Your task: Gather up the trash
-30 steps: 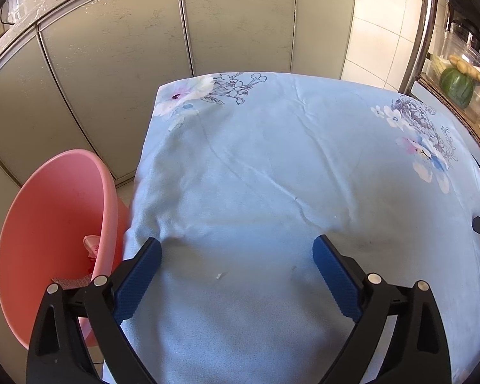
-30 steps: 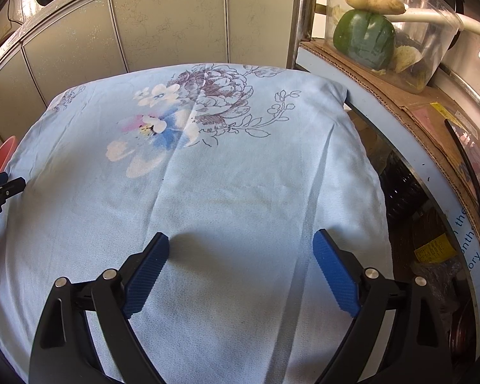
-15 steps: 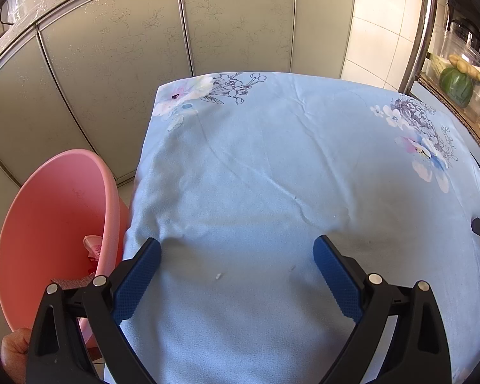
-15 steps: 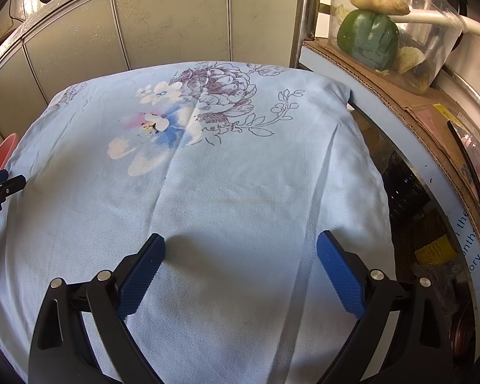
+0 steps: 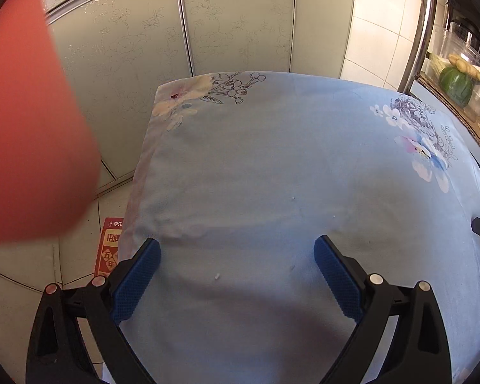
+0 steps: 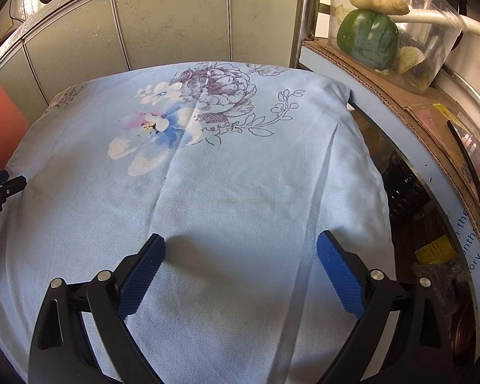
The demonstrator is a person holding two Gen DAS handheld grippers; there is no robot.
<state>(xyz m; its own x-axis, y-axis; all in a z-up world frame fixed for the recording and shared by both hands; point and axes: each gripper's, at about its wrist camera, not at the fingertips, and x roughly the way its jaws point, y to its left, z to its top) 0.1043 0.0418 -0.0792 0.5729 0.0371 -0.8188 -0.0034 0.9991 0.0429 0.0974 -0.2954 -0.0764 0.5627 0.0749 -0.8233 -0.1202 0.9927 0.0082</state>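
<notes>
My left gripper (image 5: 236, 246) is open and empty over the near left part of the table with the light blue flowered cloth (image 5: 272, 160). A tiny white crumb (image 5: 216, 276) lies on the cloth between its fingers. The pink basin (image 5: 25, 121) fills the left of the left wrist view, close and blurred, lifted above floor level. Its edge also shows in the right wrist view (image 6: 0, 121). My right gripper (image 6: 240, 243) is open and empty over the near right part of the cloth (image 6: 224, 176).
Patterned cabinet doors (image 5: 224, 25) stand behind the table. A red leaflet (image 5: 108, 249) lies on the tiled floor at the table's left. On the right, a clear box with a green melon (image 6: 368, 40) sits on a cardboard-covered shelf (image 6: 416, 105).
The pink basin has been raised from beside the table's left edge and now blocks the upper left of the left wrist view, uncovering the floor and leaflet. Both grippers stay open.
</notes>
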